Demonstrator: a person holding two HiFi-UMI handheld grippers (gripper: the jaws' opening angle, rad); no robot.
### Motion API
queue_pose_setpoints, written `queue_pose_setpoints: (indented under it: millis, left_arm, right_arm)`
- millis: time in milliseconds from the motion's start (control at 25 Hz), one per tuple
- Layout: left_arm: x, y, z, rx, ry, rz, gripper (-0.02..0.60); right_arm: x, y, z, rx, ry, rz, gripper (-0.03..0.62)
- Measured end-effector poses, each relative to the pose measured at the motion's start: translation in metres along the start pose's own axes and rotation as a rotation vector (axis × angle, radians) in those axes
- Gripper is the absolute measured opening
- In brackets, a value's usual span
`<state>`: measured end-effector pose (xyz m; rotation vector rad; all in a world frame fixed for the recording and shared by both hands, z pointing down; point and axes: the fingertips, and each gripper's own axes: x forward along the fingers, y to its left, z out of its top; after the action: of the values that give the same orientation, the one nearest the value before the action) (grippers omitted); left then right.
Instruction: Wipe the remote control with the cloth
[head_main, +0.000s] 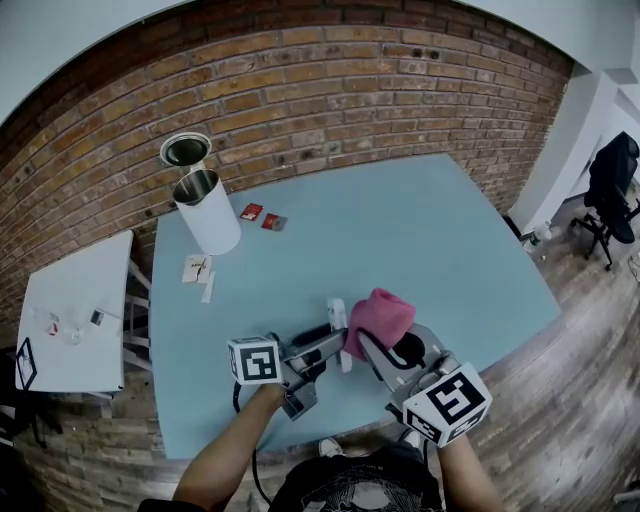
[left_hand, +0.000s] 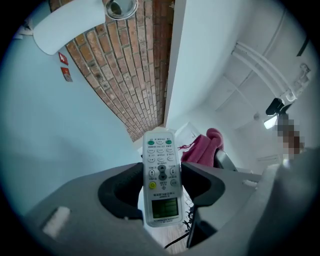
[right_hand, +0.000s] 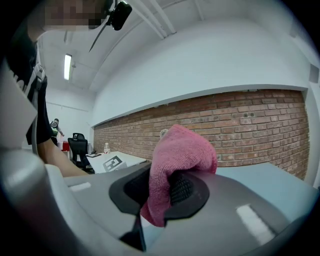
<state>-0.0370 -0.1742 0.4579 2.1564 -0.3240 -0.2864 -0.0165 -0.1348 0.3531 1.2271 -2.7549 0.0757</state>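
Observation:
My left gripper (left_hand: 161, 182) is shut on a white remote control (left_hand: 161, 175), its buttons and small screen facing the camera; in the head view the remote control (head_main: 339, 325) stands just above the near part of the blue table (head_main: 400, 240). The right gripper (right_hand: 161, 192) is shut on a pink cloth (right_hand: 177, 160), which bunches up above the jaws. From above, the pink cloth (head_main: 379, 318) sits right beside the remote, on its right side; whether they touch I cannot tell. The left gripper (head_main: 322, 352) and right gripper (head_main: 380, 352) point toward each other.
A white cylinder container (head_main: 208, 212) lies at the table's far left with its lid (head_main: 186, 149) behind it. Two small red packets (head_main: 262, 217) and a white card (head_main: 197, 268) lie nearby. A white side table (head_main: 75, 310) stands left; an office chair (head_main: 612, 190) right.

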Motion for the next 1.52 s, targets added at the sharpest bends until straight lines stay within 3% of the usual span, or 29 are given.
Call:
queue_pose_setpoints:
  millis: [640, 1120, 1520]
  left_arm:
    - [0.006, -0.021, -0.022, 0.168, 0.121, -0.038, 0.239]
    - [0.012, -0.041, -0.05, 0.41, 0.298, -0.062, 0.238]
    - [0.009, -0.063, -0.065, 0.46, 0.36, -0.129, 0.239]
  right_arm:
    - [0.006, -0.013, 0.018, -0.041, -0.02, -0.001, 0.063]
    - [0.0, -0.033, 0.032, -0.035, -0.031, -0.005, 0.063]
    - [0.0, -0.039, 0.018, 0.007, 0.007, 0.015, 0.063]
